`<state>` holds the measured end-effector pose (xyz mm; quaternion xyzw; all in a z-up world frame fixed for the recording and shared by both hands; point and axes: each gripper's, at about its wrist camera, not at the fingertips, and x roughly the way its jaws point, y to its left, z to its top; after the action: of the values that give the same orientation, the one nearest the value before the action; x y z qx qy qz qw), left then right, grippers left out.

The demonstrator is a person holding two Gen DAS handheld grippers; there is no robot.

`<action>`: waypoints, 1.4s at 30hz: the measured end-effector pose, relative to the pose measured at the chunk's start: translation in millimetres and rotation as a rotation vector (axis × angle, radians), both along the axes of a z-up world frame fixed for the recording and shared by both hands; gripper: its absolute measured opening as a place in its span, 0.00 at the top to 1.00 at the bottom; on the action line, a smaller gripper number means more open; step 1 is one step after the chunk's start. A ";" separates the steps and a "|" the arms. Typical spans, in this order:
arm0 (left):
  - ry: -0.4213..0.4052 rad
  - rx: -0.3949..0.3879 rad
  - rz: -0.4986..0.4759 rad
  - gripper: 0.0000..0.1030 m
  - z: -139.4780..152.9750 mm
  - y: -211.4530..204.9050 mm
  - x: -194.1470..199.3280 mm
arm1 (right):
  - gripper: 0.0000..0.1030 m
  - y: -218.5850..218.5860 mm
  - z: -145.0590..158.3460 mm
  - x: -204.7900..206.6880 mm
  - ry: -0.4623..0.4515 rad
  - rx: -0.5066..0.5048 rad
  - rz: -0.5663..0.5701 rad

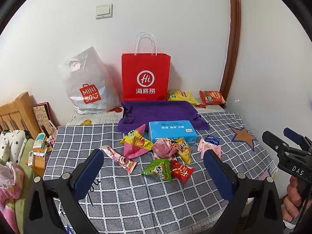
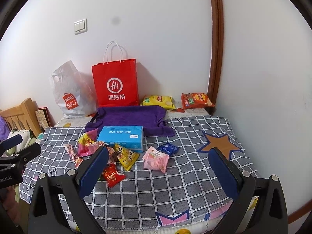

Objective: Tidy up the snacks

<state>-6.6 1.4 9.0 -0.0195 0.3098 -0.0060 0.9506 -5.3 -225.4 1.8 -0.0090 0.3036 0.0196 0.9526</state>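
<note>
Several small snack packets lie in a loose pile on the checked cloth: a green one, a red one, a yellow one, a long pink bar, a pink round-print packet and a small blue one. A blue tissue pack lies behind them. My left gripper is open and empty, above the cloth in front of the pile. My right gripper is open and empty, to the pile's right.
A red paper bag and a white plastic bag stand against the back wall. A purple towel lies before them. Yellow and orange chip bags lie at the back right. A cluttered nightstand stands left.
</note>
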 end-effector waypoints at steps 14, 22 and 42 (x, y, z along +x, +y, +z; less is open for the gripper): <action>-0.015 0.000 0.002 0.01 -0.8 4.0 -3.7 | 0.01 3.0 5.8 -3.7 -0.019 -0.003 0.006; -0.021 -0.001 0.004 0.01 -0.1 6.0 -5.7 | 0.01 4.8 7.5 -4.9 -0.025 -0.010 0.010; -0.005 -0.027 0.000 0.01 -7.0 8.6 0.7 | 0.01 5.8 0.1 -2.9 -0.020 -0.010 0.007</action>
<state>-5.9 10.0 2.0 -0.0322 0.3074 -0.0101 0.9510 -8.2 -219.6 1.9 -0.0149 0.2943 0.0214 0.9554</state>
